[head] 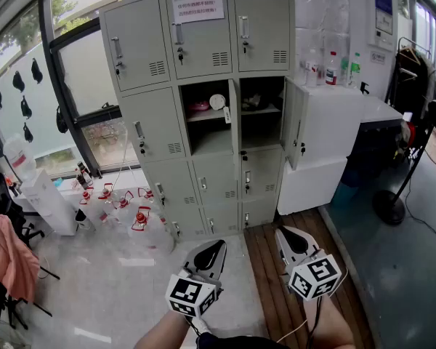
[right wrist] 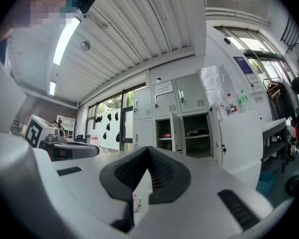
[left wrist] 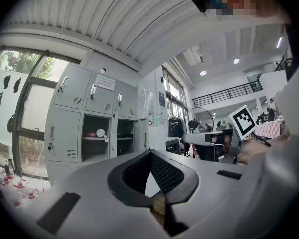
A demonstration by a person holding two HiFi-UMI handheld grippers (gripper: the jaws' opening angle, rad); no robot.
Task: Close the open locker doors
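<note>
1. Fingers point(left wrist: 135, 176) of the left gripper point(head: 212, 250) are pressed together with nothing between them. Those of the right gripper point(head: 293, 240) are also closed and empty, as the right gripper view shows.
2. Both grippers are held low in front of the person, over the floor and well apart from the locker point(head: 154, 126), which stands against the wall ahead.
3. In my judgement the step in hand is the approach. No door has been touched, and the task looks to be at its start.
4. Two doors in the second row stand open. The middle door point(head: 234, 121) swings out almost edge-on to the head view. The right-hand door point(head: 294, 131) hangs wide, angled toward the white cabinet point(head: 334, 133) beside it.
5. Every other door in view looks shut, each with a handle and key near its left edge.
6. The middle compartment holds a pink object point(head: 200, 106) and a round white thing point(head: 217, 101) on its shelf. Something dark sits on the right-hand shelf, too shadowed to name.
7. Next, the person likely needs to step nearer and lay closed fingers on the outer face of one door. A push away from its hinged right side should bring it flush with the frame.
8. Both doors are thin sheet metal and should swing easily, so a hard push may bounce one back open.
</note>
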